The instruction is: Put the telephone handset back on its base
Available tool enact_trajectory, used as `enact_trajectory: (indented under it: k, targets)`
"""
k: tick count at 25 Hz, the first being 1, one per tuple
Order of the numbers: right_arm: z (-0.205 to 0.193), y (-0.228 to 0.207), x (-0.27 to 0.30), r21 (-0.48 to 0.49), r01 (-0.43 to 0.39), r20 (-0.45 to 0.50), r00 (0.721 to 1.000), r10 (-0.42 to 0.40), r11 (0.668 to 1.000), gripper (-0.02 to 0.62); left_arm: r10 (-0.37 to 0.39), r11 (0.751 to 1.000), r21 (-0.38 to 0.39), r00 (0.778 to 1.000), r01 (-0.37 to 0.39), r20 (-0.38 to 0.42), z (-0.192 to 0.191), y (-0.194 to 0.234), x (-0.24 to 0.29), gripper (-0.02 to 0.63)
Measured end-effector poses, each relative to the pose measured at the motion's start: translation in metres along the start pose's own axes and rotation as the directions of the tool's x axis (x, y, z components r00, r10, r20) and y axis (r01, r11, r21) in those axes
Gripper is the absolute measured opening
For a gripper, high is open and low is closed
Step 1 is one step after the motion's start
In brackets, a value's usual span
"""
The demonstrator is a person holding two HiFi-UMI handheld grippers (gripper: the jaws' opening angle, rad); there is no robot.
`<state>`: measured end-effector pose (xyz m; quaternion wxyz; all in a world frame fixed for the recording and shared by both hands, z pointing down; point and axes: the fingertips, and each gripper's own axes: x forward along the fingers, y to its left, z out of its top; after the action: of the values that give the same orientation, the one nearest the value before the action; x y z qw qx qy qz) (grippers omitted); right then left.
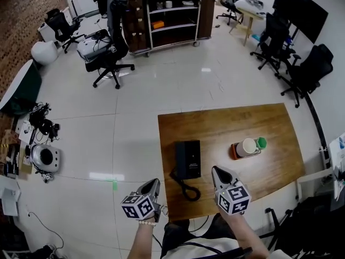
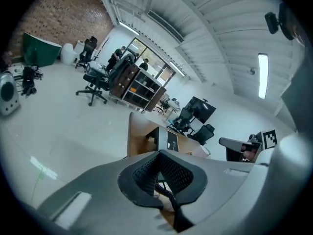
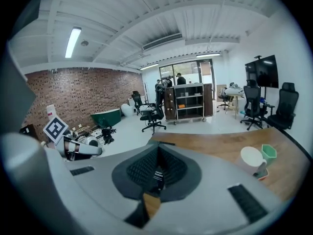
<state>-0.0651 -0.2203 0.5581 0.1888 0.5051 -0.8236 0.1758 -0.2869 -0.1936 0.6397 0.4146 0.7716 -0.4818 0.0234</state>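
As the telephone lies nearby, an orange tray holds a cup.

Wooden desk on pale tiled floor. On desk, R part: white round-topped container on an orange tray, small green cup just beside it. Far end of room: dark shelf unit w/ black office chair in front. More black chairs at R, near big dark screen. Brick wall at L. White round device + cables on floor by it.
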Motion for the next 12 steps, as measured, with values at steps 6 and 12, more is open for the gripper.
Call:
enact_trajectory:
  k: [6,12]
  targets:
    - [0.0,0.013,-0.007,-0.058,-0.12,-0.013,0.993,0.119,0.991,0.003,0.22,0.975,-0.003,0.975,-0.22,0.016,-0.046,-0.016,-0.044,0.0]
    - [-0.011,0.024,-0.038,-0.102,-0.261,-0.014,0.965,0.261,0.96,0.003,0.303,0.952,0.022,0.95,-0.306,0.078,-0.073,-0.067,-0.047,0.0]
